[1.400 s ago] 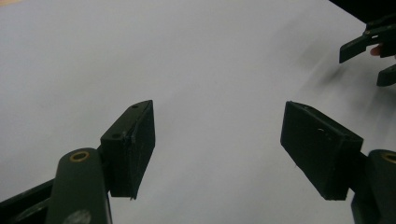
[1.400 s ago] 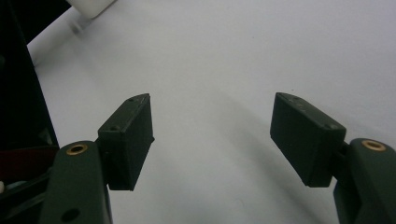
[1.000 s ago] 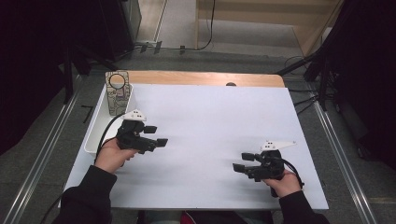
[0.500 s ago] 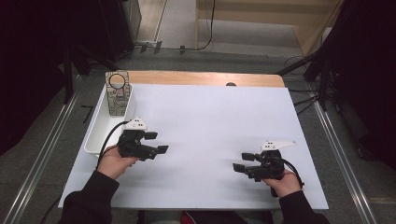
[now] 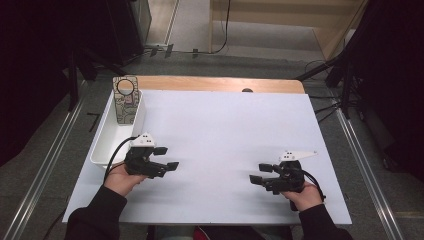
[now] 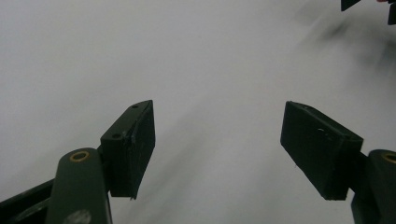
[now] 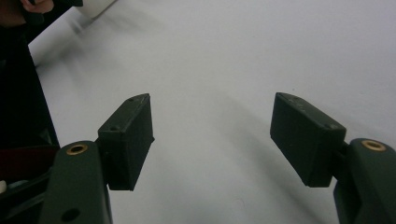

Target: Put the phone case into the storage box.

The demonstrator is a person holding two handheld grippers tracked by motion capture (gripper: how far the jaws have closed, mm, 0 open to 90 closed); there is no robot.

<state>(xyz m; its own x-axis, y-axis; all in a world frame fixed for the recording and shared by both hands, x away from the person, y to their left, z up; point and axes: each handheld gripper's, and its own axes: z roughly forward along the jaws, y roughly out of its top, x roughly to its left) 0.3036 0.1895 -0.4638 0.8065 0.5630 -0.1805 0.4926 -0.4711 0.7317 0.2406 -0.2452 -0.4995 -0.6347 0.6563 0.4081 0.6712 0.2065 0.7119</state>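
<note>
Beside the white tray (image 5: 107,142), the left hand-held gripper (image 5: 169,166) hovers with jaws apart and empty, like the right hand-held gripper (image 5: 256,176); approach the patterned box (image 5: 125,100) slowly, squarely.

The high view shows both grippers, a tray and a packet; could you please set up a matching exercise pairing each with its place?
Things:
1. left gripper
2. right gripper
3. white tray
4. patterned packet

Places:
A. standing at the tray's far end
B. at the table's left edge
C. over the white sheet, near right
D. over the white sheet, beside the tray

Pairs: 1-D, 2-C, 3-B, 4-A
</note>
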